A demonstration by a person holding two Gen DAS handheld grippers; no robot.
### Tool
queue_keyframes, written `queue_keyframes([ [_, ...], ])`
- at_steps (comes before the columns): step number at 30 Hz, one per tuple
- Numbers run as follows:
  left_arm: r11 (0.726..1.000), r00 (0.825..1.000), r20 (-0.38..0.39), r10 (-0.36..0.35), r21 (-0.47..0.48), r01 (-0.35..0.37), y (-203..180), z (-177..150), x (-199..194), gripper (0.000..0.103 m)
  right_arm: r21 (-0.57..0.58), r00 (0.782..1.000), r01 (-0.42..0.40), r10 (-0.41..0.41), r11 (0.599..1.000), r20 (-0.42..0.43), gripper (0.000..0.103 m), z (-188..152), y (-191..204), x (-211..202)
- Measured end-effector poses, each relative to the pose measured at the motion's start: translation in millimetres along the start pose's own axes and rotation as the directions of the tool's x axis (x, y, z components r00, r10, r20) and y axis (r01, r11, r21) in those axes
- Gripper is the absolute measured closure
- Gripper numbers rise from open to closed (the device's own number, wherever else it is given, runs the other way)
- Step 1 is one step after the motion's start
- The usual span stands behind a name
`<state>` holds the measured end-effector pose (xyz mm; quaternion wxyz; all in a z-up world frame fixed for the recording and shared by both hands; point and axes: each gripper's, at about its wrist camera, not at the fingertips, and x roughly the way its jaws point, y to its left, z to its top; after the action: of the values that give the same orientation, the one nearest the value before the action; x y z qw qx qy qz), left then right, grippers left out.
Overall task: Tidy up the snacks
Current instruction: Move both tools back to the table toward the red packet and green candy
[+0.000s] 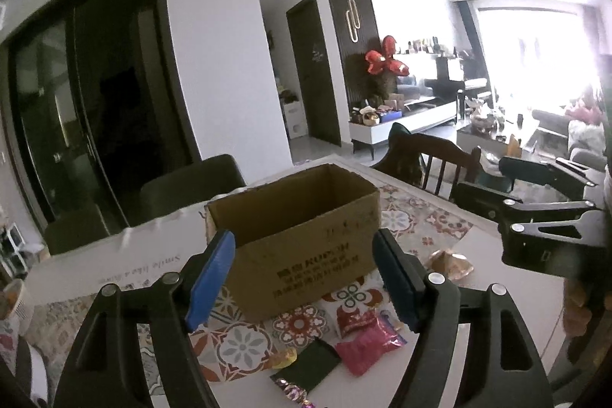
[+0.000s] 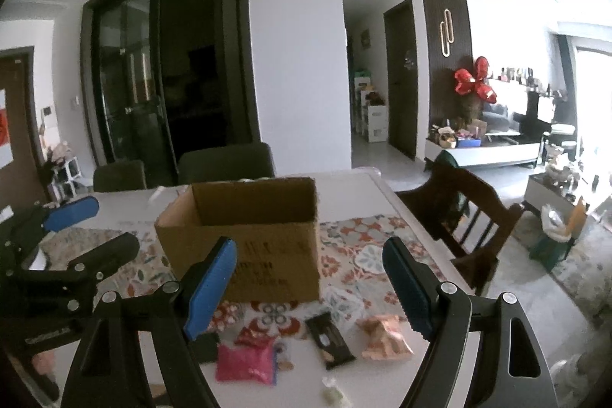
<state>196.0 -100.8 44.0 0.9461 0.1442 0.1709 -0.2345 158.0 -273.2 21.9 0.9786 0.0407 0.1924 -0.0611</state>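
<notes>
Snacks lie loose on the near edge of the table, in front of an open cardboard box (image 2: 244,239) that looks empty from here, so the sorting seems hardly begun. Going left to right in the right wrist view: a dark green packet (image 2: 204,347) half hidden behind a fingertip, a pink packet (image 2: 246,364), a red packet (image 2: 254,337) touching it from behind, a dark bar (image 2: 329,341), a peach crinkled bag (image 2: 384,337), and a small pale sweet (image 2: 331,389) nearest the camera.

The left gripper (image 1: 302,278) hangs above the packets with its jaws spread wide and nothing between them; the right gripper (image 2: 310,287) is likewise wide apart and empty.

Risks, as I judge them: the pink and red packets touch, so a pinch on one could drag or lift both. The wrappers look slick and puffy and may squirt out of the pads. The sweet sits close to the table edge and could be knocked off. The box is light and could slide if a gripper bumps its wall. The two grippers are near each other and could collide over the same packet.

A patterned floral cloth (image 2: 367,255) covers the middle of the white table (image 2: 344,190). Dark chairs stand behind, and a wooden chair (image 2: 466,217) to the right. Beyond are dark glass doors (image 2: 160,71), a hallway, red balloons (image 2: 474,79) and a bright living room.
</notes>
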Motion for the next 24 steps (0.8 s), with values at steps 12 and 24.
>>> queue_keyframes([
  [12,0.997,0.998,-0.044,-0.053,0.051,0.055,-18.8,-34.4,6.0,0.028,-0.011,0.996,0.076,-0.077,0.997,-0.039,0.024,-49.0,-3.6,-13.4],
  [24,0.985,0.987,-0.13,-0.096,0.129,0.112,-35.6,-70.2,29.4,0.028,0.008,0.985,0.088,-0.085,0.996,-0.149,0.024,-92.7,-8.7,0.9],
])
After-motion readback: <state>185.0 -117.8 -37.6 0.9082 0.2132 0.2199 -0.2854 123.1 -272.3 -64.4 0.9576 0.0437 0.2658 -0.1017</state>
